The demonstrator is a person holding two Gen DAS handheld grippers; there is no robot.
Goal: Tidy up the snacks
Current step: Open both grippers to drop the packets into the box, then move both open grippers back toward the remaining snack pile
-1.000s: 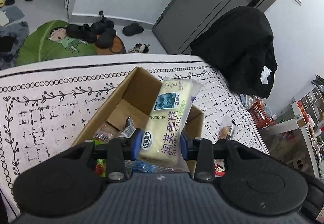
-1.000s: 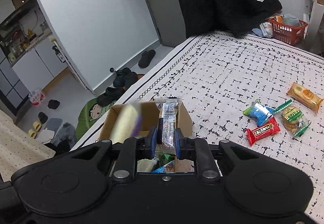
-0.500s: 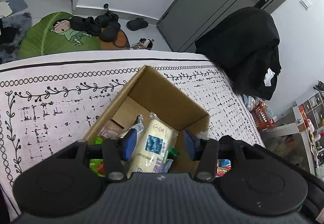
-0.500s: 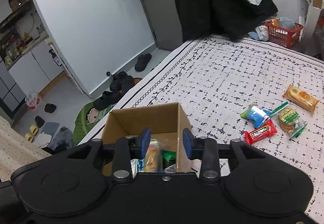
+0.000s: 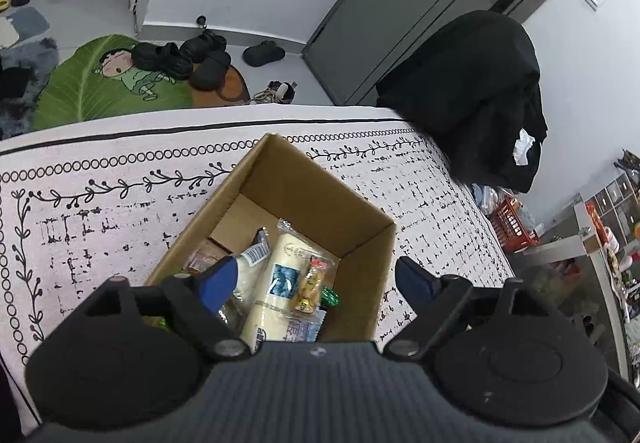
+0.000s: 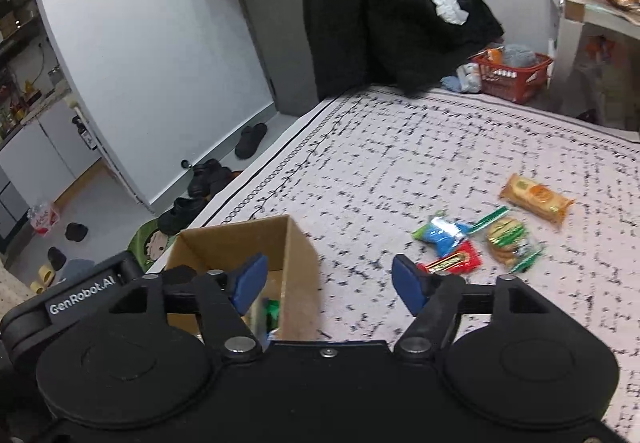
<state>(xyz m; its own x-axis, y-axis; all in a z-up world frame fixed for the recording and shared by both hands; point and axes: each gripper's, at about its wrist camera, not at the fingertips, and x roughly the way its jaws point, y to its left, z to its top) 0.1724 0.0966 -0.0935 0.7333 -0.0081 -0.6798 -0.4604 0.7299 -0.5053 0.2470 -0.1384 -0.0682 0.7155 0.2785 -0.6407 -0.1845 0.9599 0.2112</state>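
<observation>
L hand-held gripper [image 5: 316, 277]: jaws spread wide, nothing between them, hovering over the cardboard box [image 5: 362, 243]. R hand-held gripper [image 6: 326, 281]: jaws also spread, empty, L finger over the box's near corner, R finger over the bedspread [image 6: 400, 147].

Box sits open-topped on the bedspread near its edge, w/ several snacks inside. Cream cake pack [image 5: 280, 283] w/ blue picture lies lengthwise in the box; small orange snack pack [image 5: 312, 283] rests on top of it, green wrapper [image 5: 330, 297] just beside at 4 o'clock.

Loose snacks on the bedspread, at 2–3 o'clock from the box in R wrist view: blue pack [image 6: 442, 235], red bar [image 6: 450, 263] touching it, clear cookie pack [image 6: 508, 243] just beside, orange cracker pack [image 6: 536, 199] a bit apart.

Beyond: black coat [image 6: 392, 11] at far bed edge, red basket [image 6: 512, 75] on floor.
</observation>
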